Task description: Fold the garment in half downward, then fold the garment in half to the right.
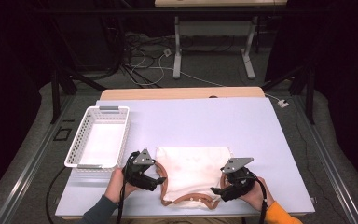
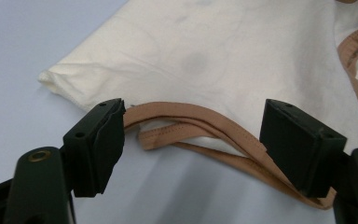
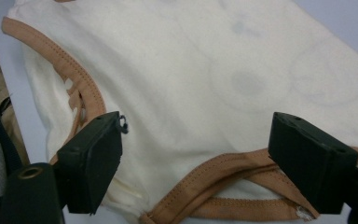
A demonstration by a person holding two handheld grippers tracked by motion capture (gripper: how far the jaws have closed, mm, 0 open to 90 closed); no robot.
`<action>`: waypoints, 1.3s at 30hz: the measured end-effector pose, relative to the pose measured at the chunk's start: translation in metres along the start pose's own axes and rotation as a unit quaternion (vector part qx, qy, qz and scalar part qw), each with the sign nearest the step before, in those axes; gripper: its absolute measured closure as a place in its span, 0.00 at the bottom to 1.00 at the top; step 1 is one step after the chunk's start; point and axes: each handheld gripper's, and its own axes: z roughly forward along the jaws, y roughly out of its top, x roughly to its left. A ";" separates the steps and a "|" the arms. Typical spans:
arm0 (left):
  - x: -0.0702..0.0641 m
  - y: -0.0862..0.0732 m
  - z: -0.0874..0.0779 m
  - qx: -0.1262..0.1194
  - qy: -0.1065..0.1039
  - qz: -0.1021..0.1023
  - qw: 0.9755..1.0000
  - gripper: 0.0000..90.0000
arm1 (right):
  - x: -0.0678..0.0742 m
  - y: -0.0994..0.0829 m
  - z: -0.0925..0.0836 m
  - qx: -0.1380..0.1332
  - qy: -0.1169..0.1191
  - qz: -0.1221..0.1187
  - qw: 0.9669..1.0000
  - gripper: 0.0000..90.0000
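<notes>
Here, a cream cotton garment with tan-brown binding along its edges (image 1: 192, 173) lies flat on the pale lavender tabletop (image 1: 242, 126), near the person's edge and roughly centred. Its tan trim curves along the near hem and up both near corners.

Left gripper (image 1: 161, 179): held in the left hand (image 1: 116, 184) at the garment's left near corner. In the left gripper view (image 2: 193, 135) the 2 black jaws stand wide apart, with loops of tan binding lying between them on the table; the pads press on nothing, though the left jaw's tip sits right at the end of the trim.

Right gripper (image 1: 215, 190): held in the right hand (image 1: 256, 193) at the garment's right near corner. In the right gripper view (image 3: 196, 154) its jaws are likewise spread, cream cloth and crossing tan binding between them, no clamp on the fabric. A small thread end hangs by the left jaw's tip.

A white perforated plastic basket (image 1: 121, 135) sits on the table to the left of the garment, well apart from it. An orange sleeve (image 1: 279, 215) shows at the right wrist, a dark teal one (image 1: 100, 212) at the left.
</notes>
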 end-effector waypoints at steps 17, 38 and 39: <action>0.002 0.000 -0.001 -0.003 0.010 0.001 1.000 0.17 | -0.005 -0.001 0.002 -0.002 -0.017 0.009 1.000 0.10; 0.014 0.015 -0.002 -0.026 0.034 -0.007 0.999 0.09 | 0.007 0.010 0.011 -0.012 -0.009 -0.010 1.000 0.08; 0.015 0.016 -0.002 -0.023 0.032 -0.008 0.999 0.09 | 0.008 0.011 0.011 -0.011 -0.008 -0.012 1.000 0.08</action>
